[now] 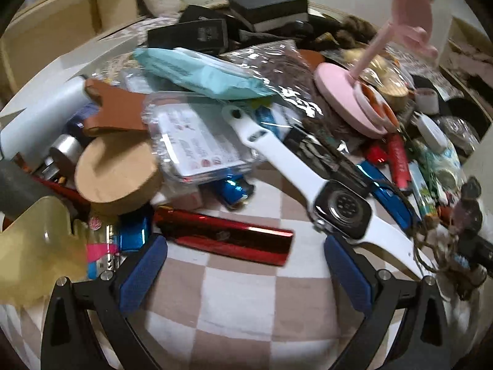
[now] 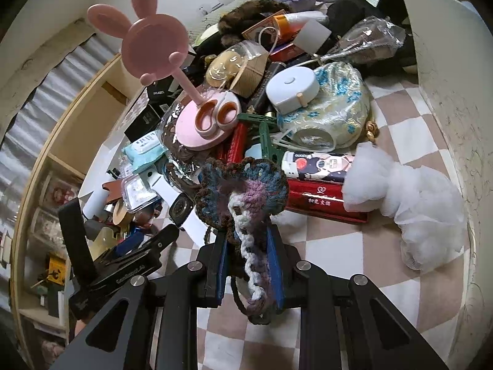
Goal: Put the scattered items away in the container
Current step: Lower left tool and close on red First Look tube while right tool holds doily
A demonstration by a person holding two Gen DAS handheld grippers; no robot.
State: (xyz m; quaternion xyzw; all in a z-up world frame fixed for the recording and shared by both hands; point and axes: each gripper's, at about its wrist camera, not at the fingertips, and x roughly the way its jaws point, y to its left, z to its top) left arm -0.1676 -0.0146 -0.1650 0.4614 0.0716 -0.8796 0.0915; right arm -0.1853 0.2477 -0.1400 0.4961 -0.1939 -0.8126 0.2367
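Observation:
In the left wrist view my left gripper (image 1: 245, 262) is open over the checkered cloth, nothing between its blue pads (image 1: 143, 274). Just beyond the tips lies a shiny red bar (image 1: 225, 234). A smartwatch with a white strap (image 1: 342, 209) lies face down to the right of it. In the right wrist view my right gripper (image 2: 246, 243) is shut on a crocheted piece of brown, blue and purple yarn (image 2: 243, 182), held above the heap with a white chain of yarn trailing down between the fingers. The same crocheted piece (image 1: 468, 206) shows at the left view's right edge.
A heap of small items covers the cloth: a pink rabbit-eared stand (image 2: 154, 43), orange-handled scissors (image 2: 215, 114), a red box (image 2: 320, 199), white mesh fluff (image 2: 406, 197), a teal pack (image 1: 203, 74), black boxes (image 1: 268, 6). A white upright panel (image 2: 446, 71) stands right; wooden shelves (image 2: 52, 160) left.

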